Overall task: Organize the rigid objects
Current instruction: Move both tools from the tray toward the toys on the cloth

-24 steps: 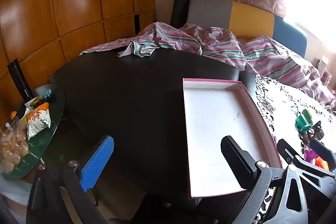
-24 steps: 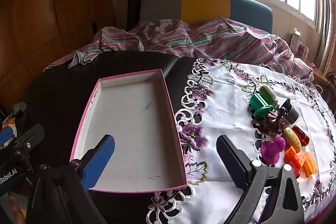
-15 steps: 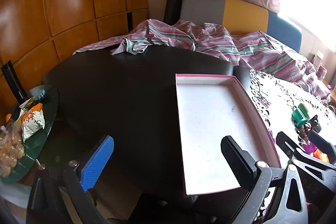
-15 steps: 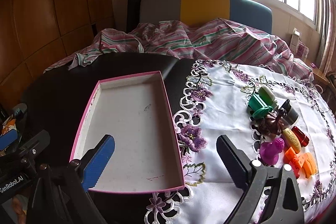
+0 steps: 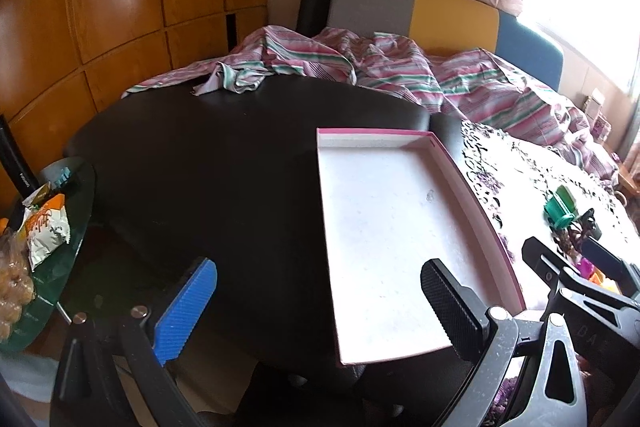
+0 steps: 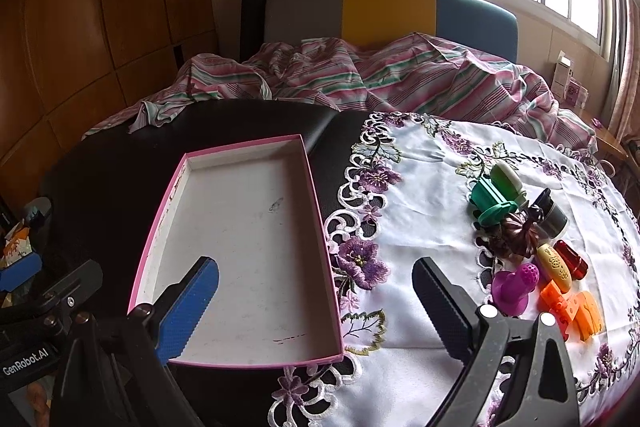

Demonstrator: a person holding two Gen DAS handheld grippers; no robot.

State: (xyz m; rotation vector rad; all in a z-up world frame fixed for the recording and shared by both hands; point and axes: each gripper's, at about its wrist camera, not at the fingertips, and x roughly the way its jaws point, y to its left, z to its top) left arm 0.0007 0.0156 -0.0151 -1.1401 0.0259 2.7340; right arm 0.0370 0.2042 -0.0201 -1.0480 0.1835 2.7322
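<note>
- The right wrist view shows the toys clearly: a green piece [image 6: 494, 201], a pale green cylinder [image 6: 508, 179], a dark jar [image 6: 554, 215], a brown piece [image 6: 518, 235], a yellow capsule [image 6: 554, 265], a red capsule [image 6: 572, 259], a purple piece [image 6: 512, 285] and orange blocks [image 6: 572, 309], bunched together near the right edge of the white cloth [image 6: 420, 195].
- In the left wrist view most of that cluster is washed out by glare or hidden behind the right gripper; only the green piece [image 5: 560, 211] reads well.
- Only the left wrist view shows the glass side table [image 5: 60, 267] off the left edge of the black table [image 5: 220, 167], carrying a snack bag [image 5: 46, 227] and a bag of round yellow things [image 5: 12, 287].
- The box [image 6: 244, 247], pink-rimmed and white inside, lies on the black table with its right edge just beside the cloth's lace border; nothing is inside it. The left view shows it too [image 5: 400, 227].
- A striped sheet [image 6: 360, 75] lies along the far edge of the table.
- Left gripper [image 5: 318, 311]: jaws spread fully, holding nothing, hanging over the table's near edge with its black finger [image 5: 448, 307] above the box's near left corner.
- Right gripper [image 6: 316, 309]: jaws spread fully, nothing between them, its blue finger [image 6: 188, 307] over the box's near end and the black finger [image 6: 444, 307] over the cloth, apart from the toys.
</note>
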